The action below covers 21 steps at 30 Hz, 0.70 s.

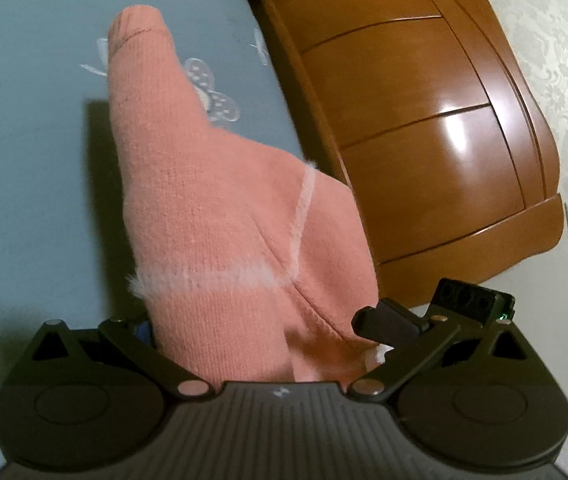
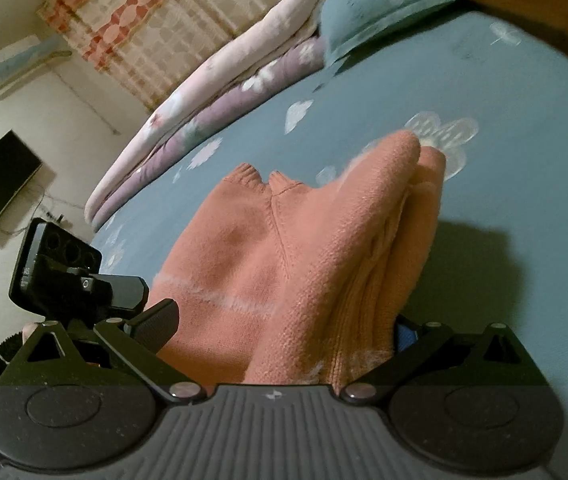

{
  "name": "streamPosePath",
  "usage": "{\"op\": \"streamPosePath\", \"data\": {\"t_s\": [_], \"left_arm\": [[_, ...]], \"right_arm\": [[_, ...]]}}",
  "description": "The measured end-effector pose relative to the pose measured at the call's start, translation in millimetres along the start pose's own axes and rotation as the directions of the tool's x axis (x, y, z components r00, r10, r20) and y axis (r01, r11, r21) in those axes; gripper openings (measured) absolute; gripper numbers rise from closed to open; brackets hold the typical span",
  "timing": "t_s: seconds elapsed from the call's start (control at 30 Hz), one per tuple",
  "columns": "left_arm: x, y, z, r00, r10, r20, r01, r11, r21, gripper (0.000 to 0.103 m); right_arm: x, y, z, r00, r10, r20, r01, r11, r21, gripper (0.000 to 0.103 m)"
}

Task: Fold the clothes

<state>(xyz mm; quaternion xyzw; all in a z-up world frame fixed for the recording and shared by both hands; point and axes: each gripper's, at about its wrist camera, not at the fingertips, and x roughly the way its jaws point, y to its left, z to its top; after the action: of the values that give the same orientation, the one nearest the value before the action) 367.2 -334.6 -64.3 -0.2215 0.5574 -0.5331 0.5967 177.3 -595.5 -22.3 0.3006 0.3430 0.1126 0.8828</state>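
Ahead of both sets of fingers lies the blue bed (image 2: 504,120); over it hangs a salmon knitted sweater (image 1: 212,208), soft, light and floppy, best held by bunched edges. Left gripper (image 1: 268,332) and right gripper (image 2: 284,332) each pinch gathered knit.

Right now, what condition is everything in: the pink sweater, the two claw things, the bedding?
Pink sweater: bunched, lifted off the bed, held by both grippers.
Left gripper: shut on the sweater.
Right gripper: shut on the sweater.
Blue bedsheet: spread flat.
Quilts: folded, stacked at the bed's far edge.
Wooden headboard: upright, glossy.
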Motion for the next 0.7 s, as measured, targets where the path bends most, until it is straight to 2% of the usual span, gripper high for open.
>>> {"op": "streamPosePath", "data": {"t_s": [0.2, 0.37, 0.57, 0.7], "left_arm": [[57, -25, 25, 0.999, -0.041, -0.018, 0.041, 0.999, 0.025, 0.101], [96, -36, 39, 0.996, -0.085, -0.016, 0.085, 0.996, -0.007, 0.101], [140, -31, 37, 0.996, -0.091, -0.007, 0.091, 0.993, -0.073, 0.101], [158, -22, 28, 0.998, -0.049, -0.034, 0.046, 0.996, -0.082, 0.101]], "right_arm": [[-25, -40, 32, 0.995, -0.078, 0.057, 0.079, 0.997, -0.018, 0.103], [-41, -72, 55, 0.99, -0.122, 0.073, 0.125, 0.992, -0.033, 0.103], [-47, -110, 73, 0.983, -0.147, 0.107, 0.15, 0.989, -0.015, 0.103], [-39, -134, 74, 0.979, -0.173, 0.11, 0.171, 0.985, 0.03, 0.103]]}}
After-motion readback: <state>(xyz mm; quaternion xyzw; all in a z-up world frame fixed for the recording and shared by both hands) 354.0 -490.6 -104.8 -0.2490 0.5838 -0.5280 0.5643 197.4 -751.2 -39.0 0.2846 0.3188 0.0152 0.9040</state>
